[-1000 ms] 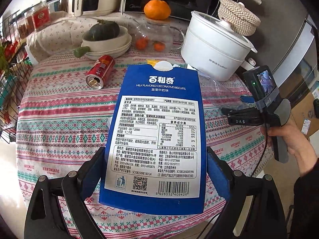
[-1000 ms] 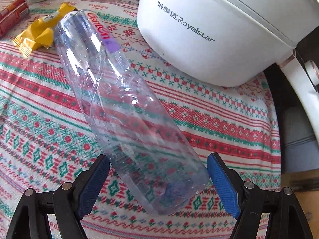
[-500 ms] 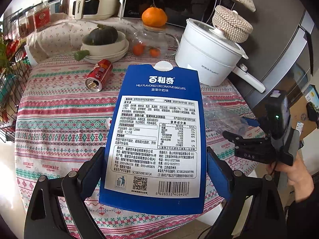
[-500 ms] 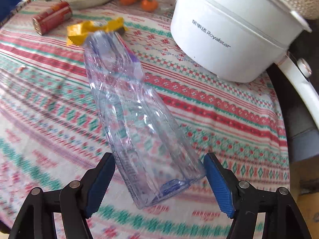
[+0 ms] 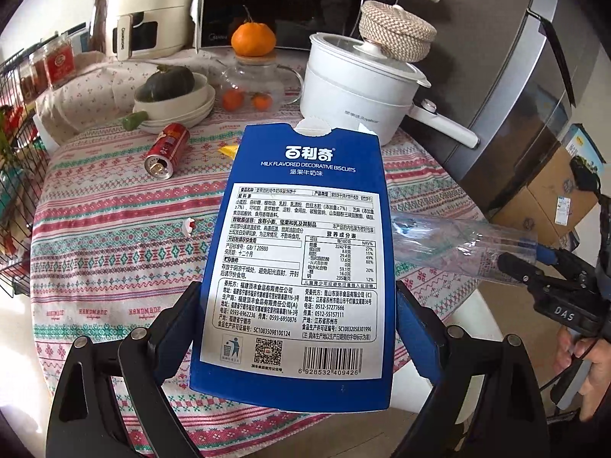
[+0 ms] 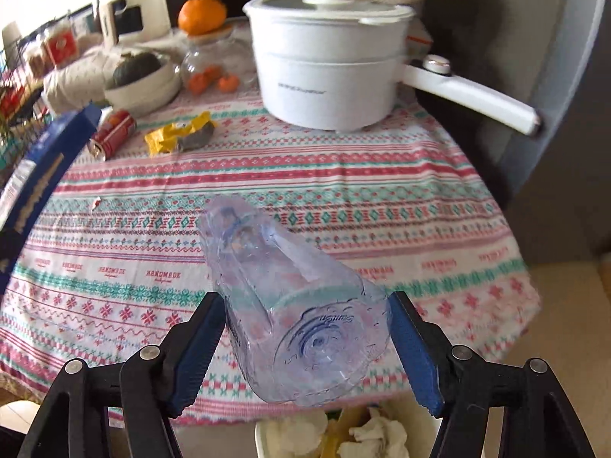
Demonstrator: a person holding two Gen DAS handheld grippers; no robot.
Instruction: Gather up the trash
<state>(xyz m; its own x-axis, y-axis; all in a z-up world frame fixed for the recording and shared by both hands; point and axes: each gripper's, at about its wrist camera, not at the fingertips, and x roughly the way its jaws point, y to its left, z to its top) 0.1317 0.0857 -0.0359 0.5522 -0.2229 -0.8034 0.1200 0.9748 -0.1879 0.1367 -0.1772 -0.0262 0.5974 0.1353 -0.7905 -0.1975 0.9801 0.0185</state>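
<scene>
Left gripper (image 5: pixel 296 337) stays clamped on the blue biscuit box (image 5: pixel 301 263), lifted over the near table edge. Right gripper (image 6: pixel 305 347), pinching the clear plastic bottle (image 6: pixel 290 301), has pulled back off the tablecloth (image 6: pixel 343 191); the bottle now hangs above the waste bin (image 6: pixel 263 439), ready to drop.

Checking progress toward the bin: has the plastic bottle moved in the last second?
Yes. The plastic bottle, clamped in the right hand-held gripper, has pulled back from the white pot, over the table edge, above the trash bin.
</scene>
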